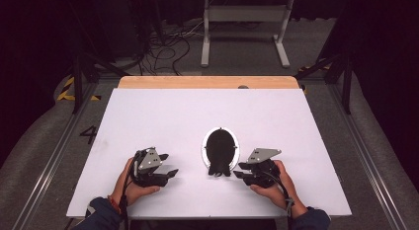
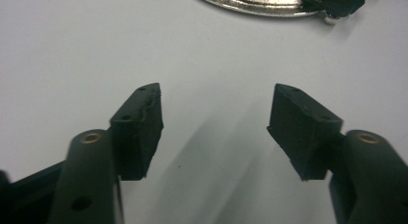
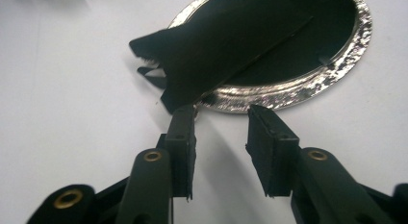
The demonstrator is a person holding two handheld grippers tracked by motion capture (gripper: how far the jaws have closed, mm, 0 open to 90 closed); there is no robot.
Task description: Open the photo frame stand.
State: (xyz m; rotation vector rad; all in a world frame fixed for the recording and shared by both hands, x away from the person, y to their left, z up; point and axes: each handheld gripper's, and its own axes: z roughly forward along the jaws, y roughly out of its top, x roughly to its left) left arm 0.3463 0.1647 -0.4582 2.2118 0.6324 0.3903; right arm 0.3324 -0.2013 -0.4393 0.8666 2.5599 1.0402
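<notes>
Nearest the high view's camera, at the bottom of the frame, two forearms in dark sleeves come in, each hand wrapped around a hand-held gripper. In the lower left of that frame the left hand-held gripper lies low over the white table, its black jaws pointing toward the middle of the picture. In the left gripper view those jaws are spread wide with bare white table between them and nothing touching the pads; a strip of shiny rim shows at the top edge of that frame.

In the lower right of the high view, the right hand-held gripper points left toward the oval tray, a silver-rimmed dish in the lower middle of the frame, between the two grippers and nearer the right one. A black cloth lies in it and hangs over its near rim onto the table. In the right gripper view the right hand-held gripper has its jaws parted, nothing pinched, the tips just short of the tray's crinkled rim. The left tip stands just beside the frayed end of the black cloth; whether it touches cannot be told.
</notes>
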